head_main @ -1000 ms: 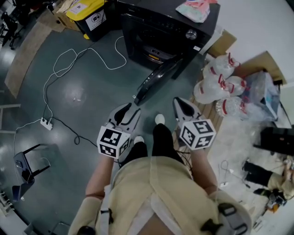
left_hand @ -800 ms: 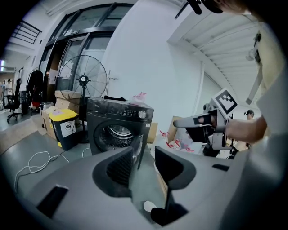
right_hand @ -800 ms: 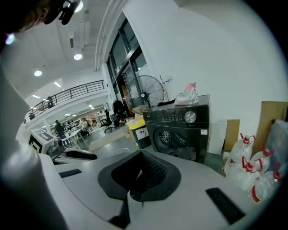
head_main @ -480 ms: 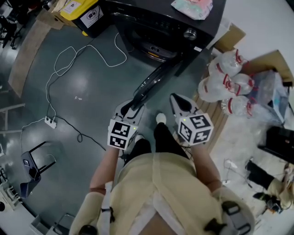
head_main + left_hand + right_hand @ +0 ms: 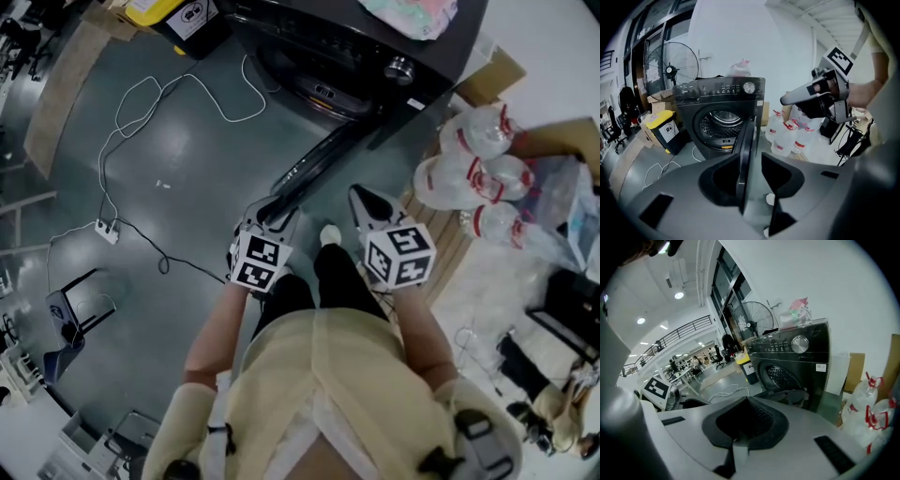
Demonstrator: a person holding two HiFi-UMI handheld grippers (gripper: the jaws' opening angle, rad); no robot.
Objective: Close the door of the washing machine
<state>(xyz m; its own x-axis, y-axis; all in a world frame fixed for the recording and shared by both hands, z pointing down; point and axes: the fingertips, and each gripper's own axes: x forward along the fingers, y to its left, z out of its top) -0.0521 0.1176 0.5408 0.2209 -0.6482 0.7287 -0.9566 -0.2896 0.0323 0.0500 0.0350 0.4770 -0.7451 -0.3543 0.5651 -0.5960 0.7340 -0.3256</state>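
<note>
Two grippers here, and the left is the nearer. In its own view the left gripper (image 5: 750, 161) has its jaws apart, with the free edge of the dark, glossy hinged door (image 5: 746, 140) standing upright between them. The edge sits close by the left jaw; we can't tell if it touches, and nothing is clamped. The right gripper (image 5: 362, 196) is just beside that edge at its 3 o'clock, jaws together and empty. In the head view the door's long axis runs from 7 o'clock at the left jaws to its hinge at 1 o'clock on the black front-loading washing machine (image 5: 361, 52), with the drum opening (image 5: 723, 123) at 12. We judge the closing swing goes toward 11 o'clock. The smooth grey-green floor (image 5: 178, 178) has a white cable (image 5: 141, 108) at 10 o'clock and clear water bottles (image 5: 469, 173) at 2, both off that path.
</note>
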